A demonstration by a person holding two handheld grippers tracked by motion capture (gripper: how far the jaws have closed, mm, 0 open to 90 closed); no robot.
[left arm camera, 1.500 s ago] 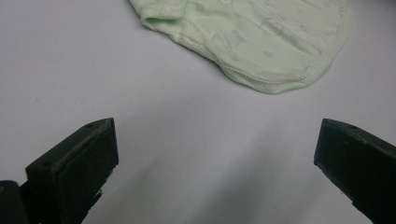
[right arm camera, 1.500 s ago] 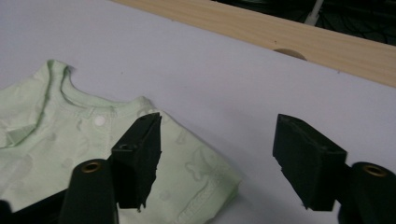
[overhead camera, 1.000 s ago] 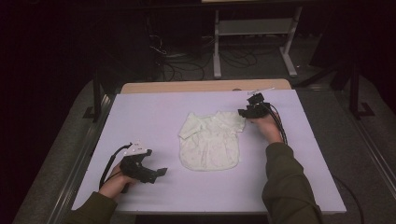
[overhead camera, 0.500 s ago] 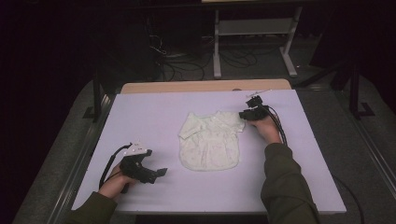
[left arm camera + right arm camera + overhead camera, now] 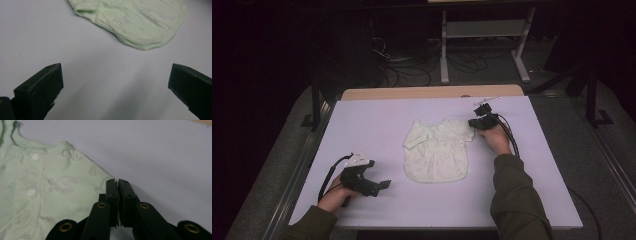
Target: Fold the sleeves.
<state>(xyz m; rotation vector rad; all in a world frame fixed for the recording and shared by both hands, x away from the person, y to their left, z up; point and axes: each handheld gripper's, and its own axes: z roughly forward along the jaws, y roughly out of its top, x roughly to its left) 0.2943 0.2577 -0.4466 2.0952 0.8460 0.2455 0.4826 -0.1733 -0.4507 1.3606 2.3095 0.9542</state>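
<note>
A pale green baby shirt point(image 5: 437, 152) with snap buttons lies flat in the middle of the lilac table point(image 5: 377, 125). My right gripper point(image 5: 472, 124) rests at the shirt's right sleeve. In the right gripper view its jaws have just been closing and now meet on the sleeve's edge point(image 5: 100, 182), so the gripper point(image 5: 117, 181) is shut on the shirt point(image 5: 50, 187). My left gripper point(image 5: 384, 185) lies near the front left, well apart from the cloth. In the left gripper view it point(image 5: 116, 70) stands wide open over bare table, with the shirt's hem point(image 5: 140, 20) ahead.
A wooden strip point(image 5: 427, 92) borders the table's far edge. Beyond it on the dark floor stand a metal frame point(image 5: 482, 35) and loose cables point(image 5: 412, 70). Each gripper trails a black cable across the table.
The right gripper's jaws have drawn together at the sleeve. Both hands and the shirt stay where they were.
</note>
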